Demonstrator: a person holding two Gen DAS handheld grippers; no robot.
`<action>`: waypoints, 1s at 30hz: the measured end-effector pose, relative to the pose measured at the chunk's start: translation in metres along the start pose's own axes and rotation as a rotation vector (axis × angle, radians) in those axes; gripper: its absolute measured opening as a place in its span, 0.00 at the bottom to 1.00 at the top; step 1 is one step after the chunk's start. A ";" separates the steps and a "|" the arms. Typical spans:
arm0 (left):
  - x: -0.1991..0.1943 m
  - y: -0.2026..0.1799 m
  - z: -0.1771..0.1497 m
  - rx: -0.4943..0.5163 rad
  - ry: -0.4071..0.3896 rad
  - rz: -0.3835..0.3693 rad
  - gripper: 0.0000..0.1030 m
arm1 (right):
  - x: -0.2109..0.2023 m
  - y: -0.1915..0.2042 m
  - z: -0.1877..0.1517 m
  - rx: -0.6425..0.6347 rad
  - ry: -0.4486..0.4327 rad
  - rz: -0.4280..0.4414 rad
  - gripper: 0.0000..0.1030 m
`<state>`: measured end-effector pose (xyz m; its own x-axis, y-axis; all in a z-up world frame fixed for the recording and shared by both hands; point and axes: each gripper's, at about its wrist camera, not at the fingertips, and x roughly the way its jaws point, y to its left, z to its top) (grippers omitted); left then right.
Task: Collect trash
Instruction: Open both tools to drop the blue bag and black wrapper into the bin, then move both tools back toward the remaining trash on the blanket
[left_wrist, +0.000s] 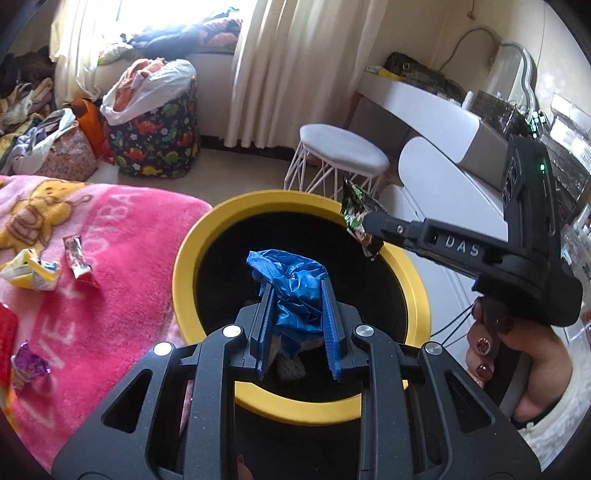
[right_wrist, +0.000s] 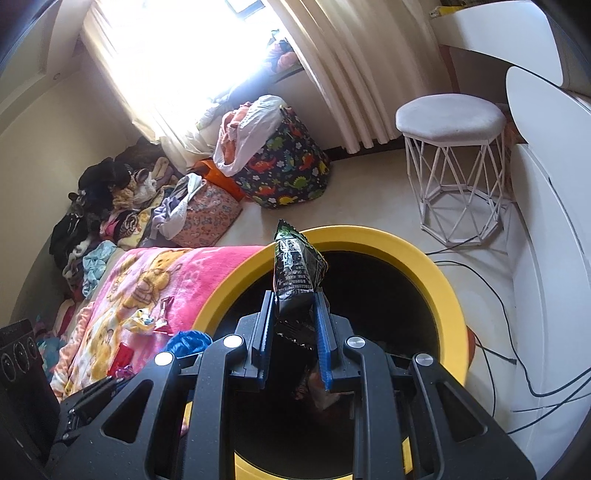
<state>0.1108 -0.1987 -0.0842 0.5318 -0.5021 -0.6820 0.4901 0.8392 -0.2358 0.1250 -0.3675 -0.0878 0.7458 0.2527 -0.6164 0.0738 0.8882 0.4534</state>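
While the left tongs (left_wrist: 297, 295) pinch a crumpled blue bag (left_wrist: 291, 280) and the right tongs (right_wrist: 295, 314) clamp a dark wrapper (right_wrist: 295, 273) over the yellow-rimmed bin (left_wrist: 192, 254), the wrapper near the rim could fall outside.

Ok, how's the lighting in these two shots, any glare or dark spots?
Right wrist view: the sunlit window is blown out white, washing the cream curtains. Left wrist view: milder window glare; both views bend straight lines, and the inside of the round yellow-rimmed black bin is too dark to read.
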 end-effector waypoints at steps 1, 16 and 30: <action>0.002 0.000 0.000 0.001 0.008 -0.001 0.17 | 0.001 -0.001 0.000 0.002 0.002 -0.005 0.20; -0.003 0.012 -0.002 -0.047 0.002 0.005 0.62 | 0.003 -0.003 -0.001 0.028 0.020 -0.023 0.45; -0.042 0.033 0.011 -0.101 -0.135 0.070 0.89 | -0.010 0.023 0.005 -0.063 -0.041 -0.001 0.69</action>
<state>0.1118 -0.1521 -0.0559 0.6531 -0.4596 -0.6019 0.3803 0.8863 -0.2641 0.1222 -0.3510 -0.0680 0.7725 0.2373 -0.5890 0.0333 0.9112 0.4106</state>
